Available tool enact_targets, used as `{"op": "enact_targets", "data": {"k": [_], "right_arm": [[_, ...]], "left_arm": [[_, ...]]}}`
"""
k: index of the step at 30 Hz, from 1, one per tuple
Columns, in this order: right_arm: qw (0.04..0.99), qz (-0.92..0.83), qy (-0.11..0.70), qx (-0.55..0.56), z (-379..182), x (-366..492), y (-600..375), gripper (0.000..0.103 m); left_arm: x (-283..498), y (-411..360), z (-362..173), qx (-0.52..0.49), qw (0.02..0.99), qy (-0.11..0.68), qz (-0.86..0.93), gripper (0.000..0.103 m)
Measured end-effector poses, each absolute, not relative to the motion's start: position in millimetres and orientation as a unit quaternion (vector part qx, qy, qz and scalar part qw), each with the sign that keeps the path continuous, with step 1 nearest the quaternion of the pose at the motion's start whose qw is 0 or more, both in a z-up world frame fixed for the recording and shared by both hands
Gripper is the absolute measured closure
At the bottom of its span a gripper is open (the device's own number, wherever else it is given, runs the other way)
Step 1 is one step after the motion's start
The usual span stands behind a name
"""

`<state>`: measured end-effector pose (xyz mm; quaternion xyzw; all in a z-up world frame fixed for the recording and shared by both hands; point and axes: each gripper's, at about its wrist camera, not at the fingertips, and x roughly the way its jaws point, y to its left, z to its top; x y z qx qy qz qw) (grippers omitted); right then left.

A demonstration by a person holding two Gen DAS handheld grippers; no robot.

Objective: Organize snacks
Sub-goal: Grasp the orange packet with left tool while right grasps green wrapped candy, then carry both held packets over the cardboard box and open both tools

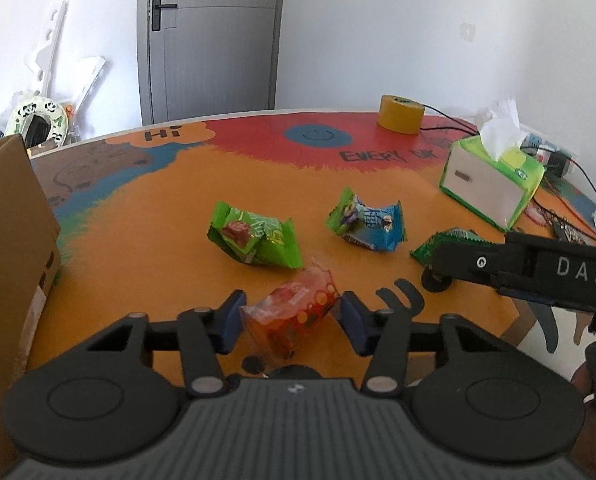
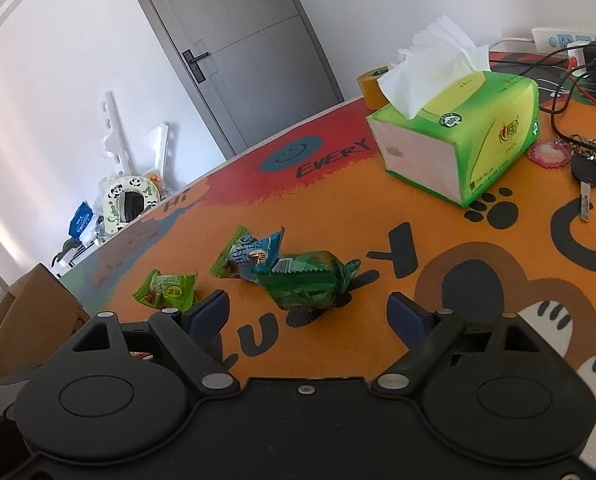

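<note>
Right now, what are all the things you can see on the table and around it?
orange snack packet: 1, orange, between the left tongs
light green snack packet: 1, green, middle of the table
blue-and-green snack packet: 1, blue and green, middle of the table
dark green snack packet: 1, dark green, just ahead of the right tongs
tissue box: 1, green, right side
tape roll: 1, yellow, far edge
keys: 1 bunch, dark, far right
cardboard box: 1, brown, left edge
table mat: 1, orange with red, covers the table
door: 1, grey, behind the table
left tongs: 1, black, closed on the orange packet
right tongs: 1, black, open
</note>
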<state>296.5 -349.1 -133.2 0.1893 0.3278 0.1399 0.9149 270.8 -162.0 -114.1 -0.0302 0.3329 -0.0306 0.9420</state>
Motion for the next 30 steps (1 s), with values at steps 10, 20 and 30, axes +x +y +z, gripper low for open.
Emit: {"op": "enact_targets", "data": {"k": [10, 20, 30], "right_arm": [[0.921, 0.129, 0.321, 0.181, -134, 311, -337, 0.019], [0.929, 0.117, 0.302, 0.179, -129, 298, -336, 0.068], [0.938, 0.134, 0.270, 0.170, -99, 269, -326, 0.071]], "left_arm": [[271, -146, -109, -0.054, 0.942, 0.330, -0.034, 0.081], [253, -136, -91, -0.062, 0.948, 0.309, -0.042, 0.081], [230, -125, -65, -0.071, 0.957, 0.277, -0.039, 0.081]]}}
